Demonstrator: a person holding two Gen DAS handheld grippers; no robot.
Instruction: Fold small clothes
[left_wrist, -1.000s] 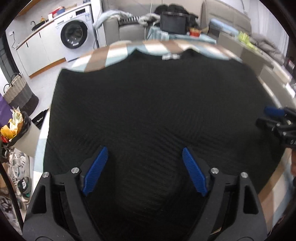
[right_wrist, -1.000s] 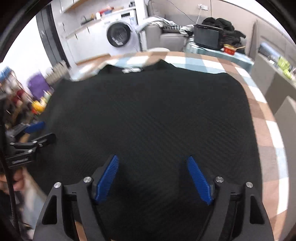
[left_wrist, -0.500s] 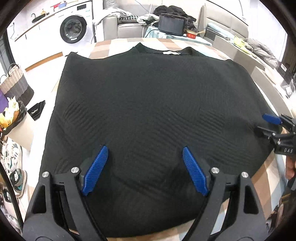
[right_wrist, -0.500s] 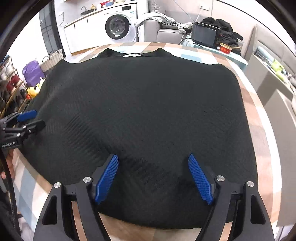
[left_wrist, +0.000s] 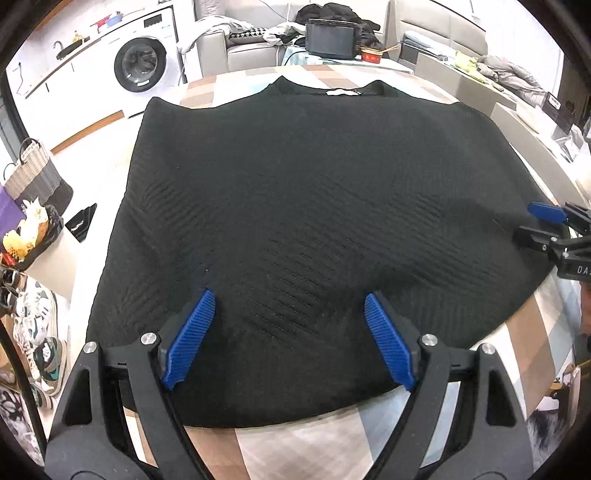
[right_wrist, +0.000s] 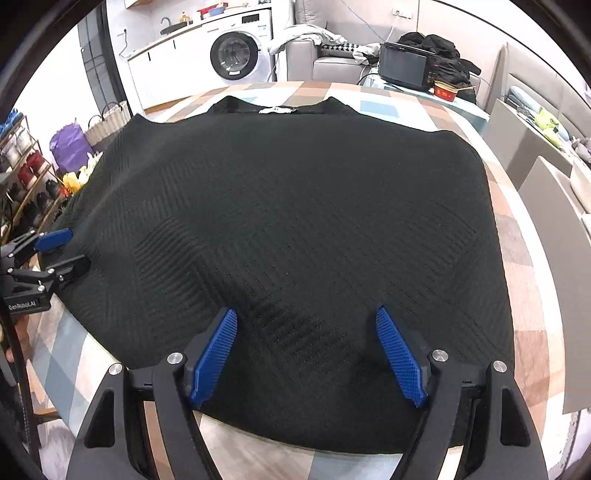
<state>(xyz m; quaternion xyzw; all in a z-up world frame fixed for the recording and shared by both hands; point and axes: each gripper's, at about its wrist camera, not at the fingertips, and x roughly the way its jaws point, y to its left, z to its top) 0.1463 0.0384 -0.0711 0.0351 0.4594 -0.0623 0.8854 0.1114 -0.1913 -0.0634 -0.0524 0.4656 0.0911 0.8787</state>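
Black sweater (left_wrist: 303, 229) spread flat on checked counter (left_wrist: 295, 446), left tongs (left_wrist: 290, 306) and right tongs (right_wrist: 306, 325) above its near hem, both wide open, holding nothing

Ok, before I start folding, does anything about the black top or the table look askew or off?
Nothing stands out. The black top lies spread flat on the checked tablecloth, collar at the far edge, with no bunching or visible damage. Its left side reaches the table edge and may overhang it slightly. Both hand-held grippers are open above the near hem.
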